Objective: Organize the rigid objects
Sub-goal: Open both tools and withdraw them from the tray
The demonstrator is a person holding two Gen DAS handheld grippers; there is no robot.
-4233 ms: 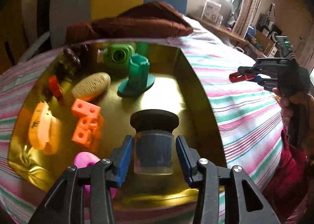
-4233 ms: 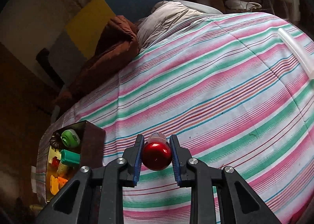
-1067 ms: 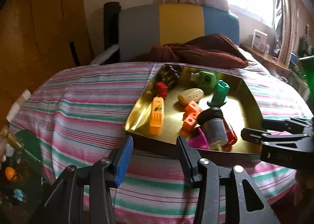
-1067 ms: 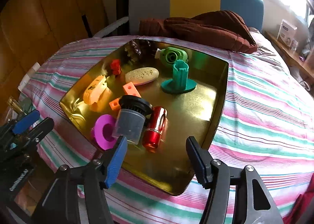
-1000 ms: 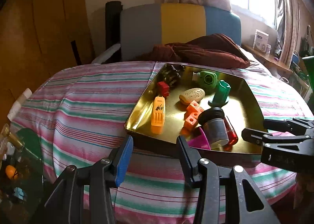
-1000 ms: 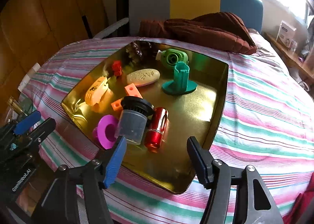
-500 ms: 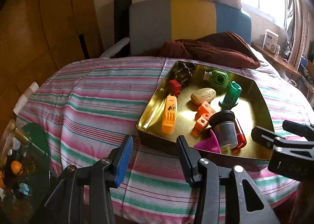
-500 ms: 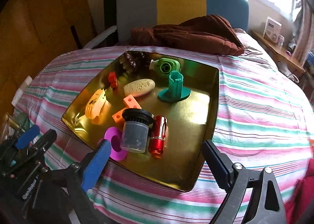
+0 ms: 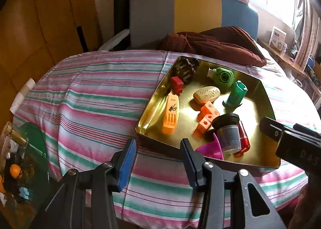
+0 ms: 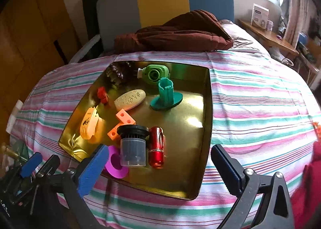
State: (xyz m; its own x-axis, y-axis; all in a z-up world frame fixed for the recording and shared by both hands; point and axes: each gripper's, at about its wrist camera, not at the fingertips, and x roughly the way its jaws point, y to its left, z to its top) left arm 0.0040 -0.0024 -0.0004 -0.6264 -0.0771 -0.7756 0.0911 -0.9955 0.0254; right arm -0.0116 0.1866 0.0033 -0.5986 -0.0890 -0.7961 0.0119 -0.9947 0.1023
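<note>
A gold metal tray (image 10: 204, 128) (image 9: 268, 96) sits on the striped bed and holds several small objects: a clear jar with a black lid (image 10: 133, 144) (image 9: 227, 132), a red metallic cylinder (image 10: 156, 149) (image 9: 243, 140), a magenta ring (image 10: 115, 161), orange blocks (image 9: 207, 116), an orange clip (image 9: 171, 115), a beige oval (image 10: 130, 99), a teal stand (image 10: 166, 94) and a green part (image 10: 155, 74). My left gripper (image 9: 158, 157) is open and empty, just short of the tray's near left corner. My right gripper (image 10: 158, 168) is wide open and empty, over the tray's near edge.
A brown blanket (image 10: 176, 34) lies behind the tray against a grey, yellow and blue headboard (image 10: 162, 2). A wooden wall (image 9: 36, 28) is at the left. Cluttered floor items (image 9: 16, 160) lie at the lower left. A bedside shelf (image 10: 268, 38) stands at the right.
Both grippers have let go of the jar and the red cylinder, which now lie in the tray, and have pulled back from it. The right gripper's jaws have opened wider.
</note>
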